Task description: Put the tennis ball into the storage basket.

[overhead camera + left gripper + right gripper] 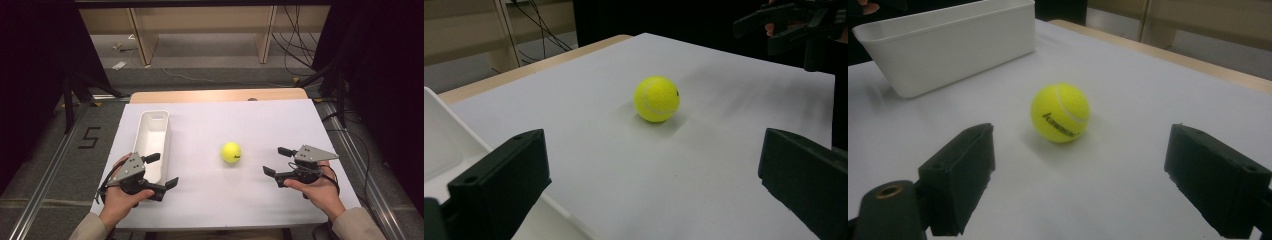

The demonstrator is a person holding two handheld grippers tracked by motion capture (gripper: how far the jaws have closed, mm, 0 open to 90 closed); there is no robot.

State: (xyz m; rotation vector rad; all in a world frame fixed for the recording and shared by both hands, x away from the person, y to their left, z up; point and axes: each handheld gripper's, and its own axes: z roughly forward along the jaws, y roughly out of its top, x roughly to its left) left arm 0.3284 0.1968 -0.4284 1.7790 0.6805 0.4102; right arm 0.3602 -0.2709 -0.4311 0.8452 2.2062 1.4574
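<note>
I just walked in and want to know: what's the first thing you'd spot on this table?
The bright yellow tennis ball jumps out, sitting alone in the middle of the white table. A long white tub lies to its left. The left claw and the right claw sit open on either side, both pointing at the ball.

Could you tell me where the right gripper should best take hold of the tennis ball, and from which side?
Probably across its widest middle, coming level from the ball's right, where the right gripper already faces it with jaws open. It is round and lies free on the table, well apart from the bin.
</note>
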